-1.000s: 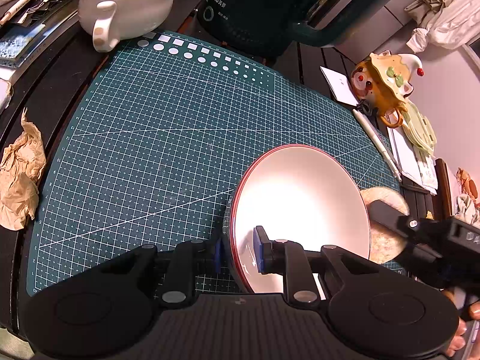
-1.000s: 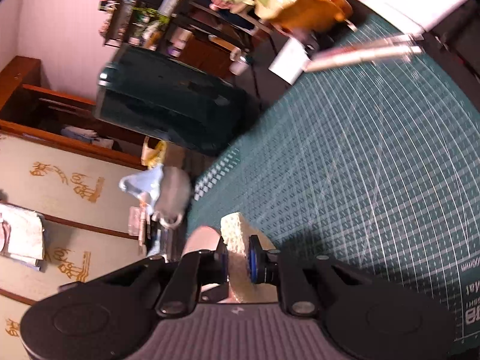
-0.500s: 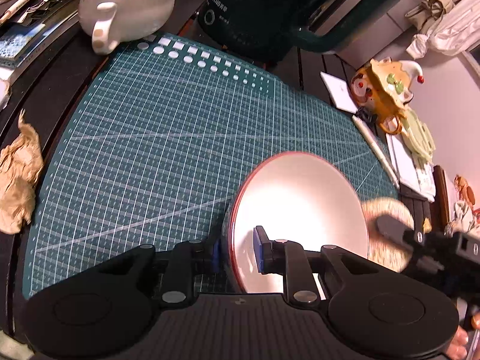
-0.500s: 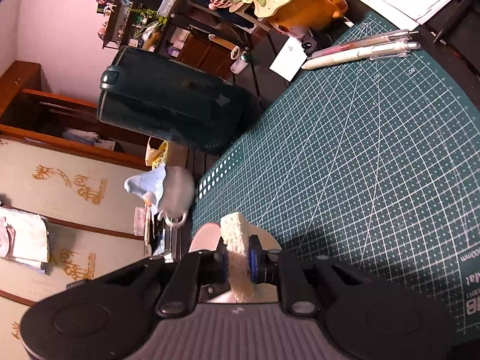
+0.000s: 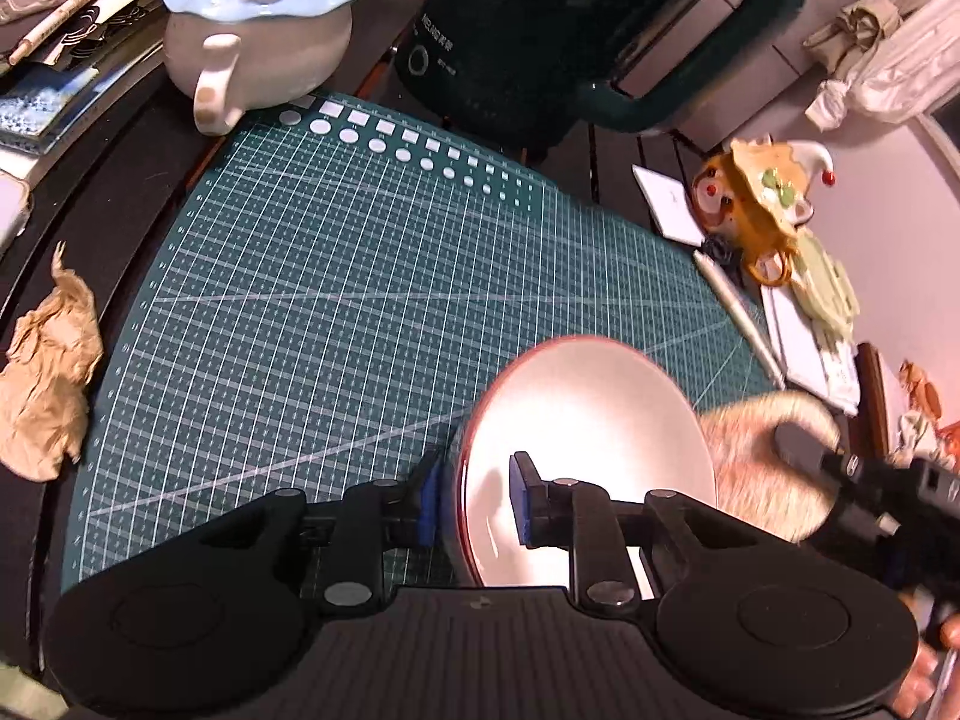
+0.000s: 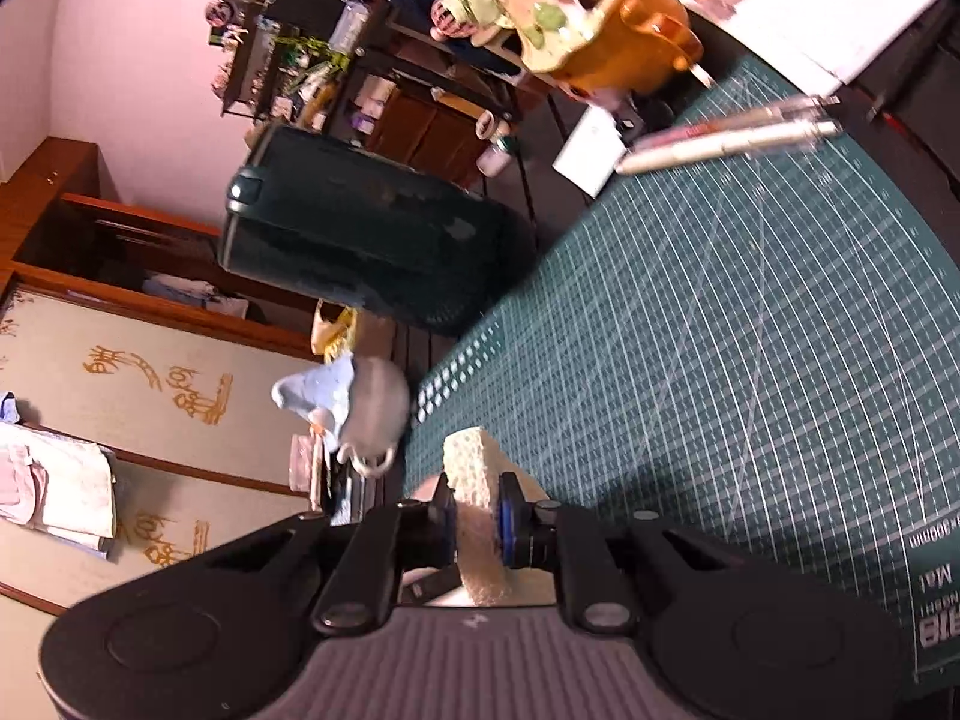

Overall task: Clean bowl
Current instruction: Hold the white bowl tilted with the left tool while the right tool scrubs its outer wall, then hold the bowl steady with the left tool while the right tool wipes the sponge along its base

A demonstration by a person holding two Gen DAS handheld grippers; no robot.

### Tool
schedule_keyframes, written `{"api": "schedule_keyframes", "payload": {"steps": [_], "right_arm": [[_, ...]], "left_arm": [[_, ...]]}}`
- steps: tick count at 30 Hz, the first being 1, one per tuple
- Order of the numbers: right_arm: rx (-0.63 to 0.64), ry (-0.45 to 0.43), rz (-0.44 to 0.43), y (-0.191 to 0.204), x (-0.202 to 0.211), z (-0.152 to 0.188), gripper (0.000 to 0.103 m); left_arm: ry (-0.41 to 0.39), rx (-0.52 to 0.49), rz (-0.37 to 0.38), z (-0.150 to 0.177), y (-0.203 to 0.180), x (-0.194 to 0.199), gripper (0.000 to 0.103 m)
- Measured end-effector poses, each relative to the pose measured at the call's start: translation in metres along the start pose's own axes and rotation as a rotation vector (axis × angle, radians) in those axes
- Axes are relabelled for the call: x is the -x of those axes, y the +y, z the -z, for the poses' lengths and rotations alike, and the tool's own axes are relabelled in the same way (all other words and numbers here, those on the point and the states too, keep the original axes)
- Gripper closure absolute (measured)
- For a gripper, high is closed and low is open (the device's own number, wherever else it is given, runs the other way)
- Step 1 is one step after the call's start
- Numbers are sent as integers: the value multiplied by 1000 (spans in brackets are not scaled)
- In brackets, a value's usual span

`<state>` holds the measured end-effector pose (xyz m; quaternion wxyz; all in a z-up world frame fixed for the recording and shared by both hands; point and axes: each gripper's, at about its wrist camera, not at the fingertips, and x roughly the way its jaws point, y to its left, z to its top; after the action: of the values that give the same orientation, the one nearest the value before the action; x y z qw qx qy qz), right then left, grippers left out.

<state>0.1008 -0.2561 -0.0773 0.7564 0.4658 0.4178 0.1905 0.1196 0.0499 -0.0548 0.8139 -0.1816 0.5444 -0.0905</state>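
Observation:
A white bowl [image 5: 591,414] with a red rim is held tilted over the green cutting mat [image 5: 336,300]. My left gripper [image 5: 474,495] is shut on its near rim, one finger inside and one outside. My right gripper [image 6: 476,513] is shut on a pale yellow sponge [image 6: 471,468]. In the left wrist view the sponge [image 5: 756,456] is blurred and lies against the outside of the bowl's right rim, with the right gripper's black body [image 5: 888,492] behind it.
A dark green kettle [image 5: 558,30] and a blue-lidded teapot [image 5: 258,42] stand at the mat's far edge. A crumpled brown paper [image 5: 48,372] lies left. An orange clown teapot [image 5: 756,198], pens [image 6: 732,141] and papers lie right.
The sponge has moved along the outside of the bowl's right rim, toward me. The bowl has tilted and shifted slightly in the left gripper's hold.

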Motion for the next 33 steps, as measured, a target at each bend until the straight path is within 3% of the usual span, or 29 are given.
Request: {"api": "schedule_keyframes", "payload": {"steps": [7,12,18,23,29,33], "right_arm": [[-27,58,36,-8,-15,4,91],[-15,-9,-32,1,-1,-4,90],[-31,39,1,-7,-15,1,90],[-39,-21,-59,-1,0,-6,90],[-59,49,4,-10,-16,0,90],[-53,-18,-40,-4,-1,-7,90]], "left_arm": [[38,-9,-9,4,-1,-11,80],[36,-12,-14,5,-2,-11,80],[36,7,-1,4,1,-10,80],[36,9,2,4,1,-10,80],[38,15,6,4,2,-9,80],[37,14,5,4,2,-9,80]]}}
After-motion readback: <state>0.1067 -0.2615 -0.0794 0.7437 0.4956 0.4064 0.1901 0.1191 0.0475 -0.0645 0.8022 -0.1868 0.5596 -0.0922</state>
